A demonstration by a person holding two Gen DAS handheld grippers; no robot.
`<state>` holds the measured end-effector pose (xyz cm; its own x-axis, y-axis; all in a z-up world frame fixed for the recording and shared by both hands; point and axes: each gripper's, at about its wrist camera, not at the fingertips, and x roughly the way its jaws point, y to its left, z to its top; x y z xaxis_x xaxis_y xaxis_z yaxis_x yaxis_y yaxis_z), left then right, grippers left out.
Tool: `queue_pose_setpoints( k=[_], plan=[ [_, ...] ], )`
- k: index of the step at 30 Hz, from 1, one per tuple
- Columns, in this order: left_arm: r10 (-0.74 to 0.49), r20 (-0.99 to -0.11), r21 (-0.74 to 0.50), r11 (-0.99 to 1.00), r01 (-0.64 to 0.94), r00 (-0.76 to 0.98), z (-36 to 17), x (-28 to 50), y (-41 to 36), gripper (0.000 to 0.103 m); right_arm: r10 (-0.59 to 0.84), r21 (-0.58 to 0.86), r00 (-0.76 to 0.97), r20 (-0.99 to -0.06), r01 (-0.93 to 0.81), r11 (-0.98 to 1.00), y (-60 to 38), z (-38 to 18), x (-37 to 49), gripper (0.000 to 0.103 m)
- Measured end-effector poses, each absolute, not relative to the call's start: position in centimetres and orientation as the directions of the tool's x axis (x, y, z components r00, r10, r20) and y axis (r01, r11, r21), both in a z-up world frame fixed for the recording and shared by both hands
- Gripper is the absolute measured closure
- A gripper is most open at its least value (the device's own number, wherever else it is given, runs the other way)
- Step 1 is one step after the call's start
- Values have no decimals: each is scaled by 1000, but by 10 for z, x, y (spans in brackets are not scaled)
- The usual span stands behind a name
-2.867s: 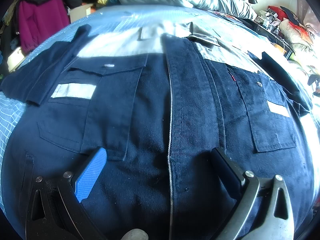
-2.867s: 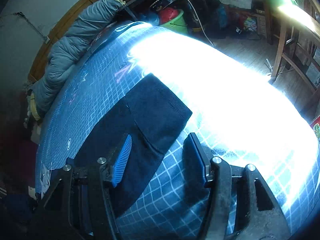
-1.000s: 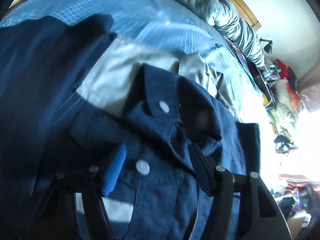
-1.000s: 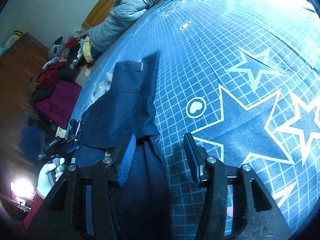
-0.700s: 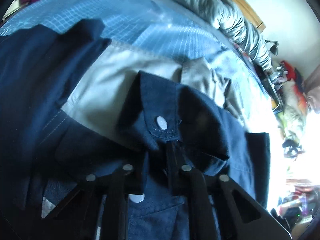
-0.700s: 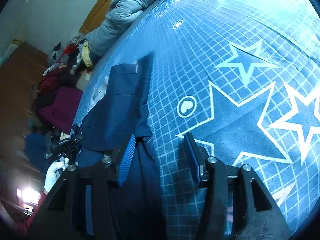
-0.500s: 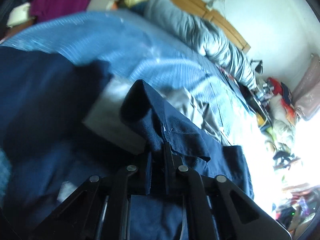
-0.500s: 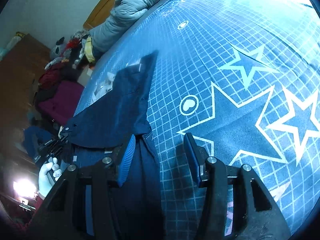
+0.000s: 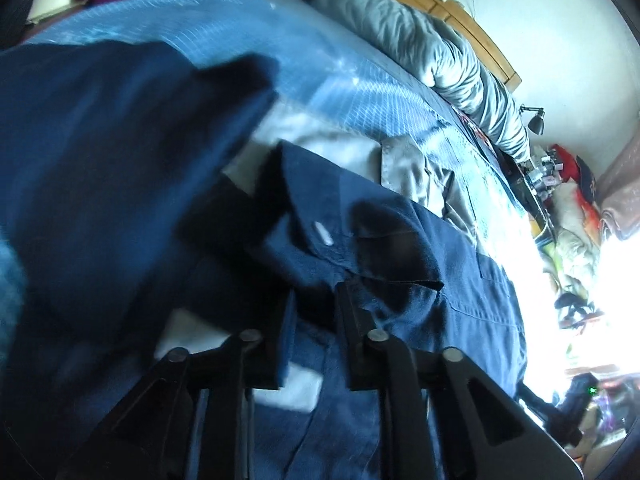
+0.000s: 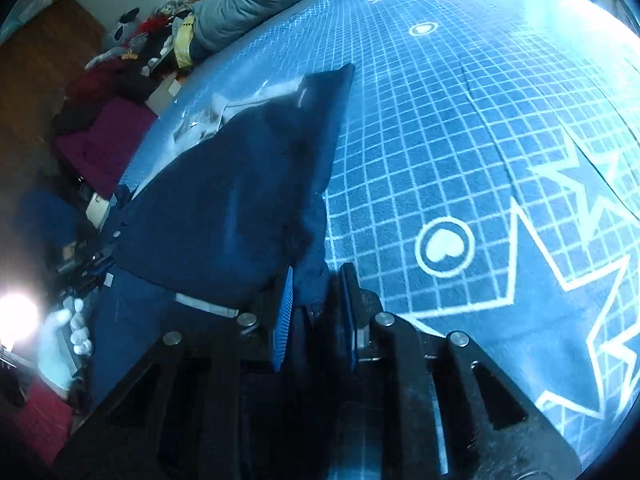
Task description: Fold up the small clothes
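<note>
A blue grid-and-star bedspread (image 10: 500, 128) covers the bed. On it, toward 10 o'clock in the right wrist view, lies the navy work shirt (image 10: 224, 208). The right gripper (image 10: 316, 304) pinches its edge, jaws nearly together; the left gripper (image 9: 314, 316) likewise pinches a raised fold beside a white button (image 9: 322, 233).

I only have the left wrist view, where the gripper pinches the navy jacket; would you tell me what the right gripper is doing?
Observer: The right gripper is shut on a dark fold at the edge of the jacket.
Operator: Thank you. What lies next to it?
Observer: To its right is the blue grid sheet, with a printed heart in a circle close by.
Operator: Is a hand visible there?
Observer: Yes, a white-gloved hand shows at the lower left edge, beside the jacket.
</note>
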<state>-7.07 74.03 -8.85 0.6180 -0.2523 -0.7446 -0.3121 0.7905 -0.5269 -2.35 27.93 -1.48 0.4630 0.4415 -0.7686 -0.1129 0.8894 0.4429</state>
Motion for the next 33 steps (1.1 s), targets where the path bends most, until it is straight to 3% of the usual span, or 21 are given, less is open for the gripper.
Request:
queue_pose_setpoints(
  k=[2,5,10,15,17,24,29,33],
  plan=[
    [-239,-736,-526,791,-312,633,-77,-86,749,77,430,418,509,-746,-146,897,278,0,-34,76],
    [-214,-717,-523,795,-308,663,-64,-110,763,67,420,380,550,-722,-191,905,283,16,-41,76],
    [-136,-739,-506,758,-411,659,-67,-153,805,66,406,371,496,-768,-171,913,298,4,-39,75],
    [-29,-781,-452,715,-533,624,-81,-192,848,63,411,391,518,-750,-154,907,302,10,-69,55],
    [-11,-794,-449,685,-573,608,-90,-205,864,61,406,389,510,-759,-145,910,303,8,-81,53],
    [-74,-722,-598,566,-567,688,-101,-220,916,61,397,384,469,-789,-129,914,307,-1,-116,53],
    [-73,-684,-662,479,-576,725,-109,-211,976,48,385,385,471,-794,-100,917,312,0,-118,51],
    [-123,-667,-700,440,-562,735,-126,-186,1011,48,376,384,470,-799,-83,920,326,-1,-105,48]
  ],
)
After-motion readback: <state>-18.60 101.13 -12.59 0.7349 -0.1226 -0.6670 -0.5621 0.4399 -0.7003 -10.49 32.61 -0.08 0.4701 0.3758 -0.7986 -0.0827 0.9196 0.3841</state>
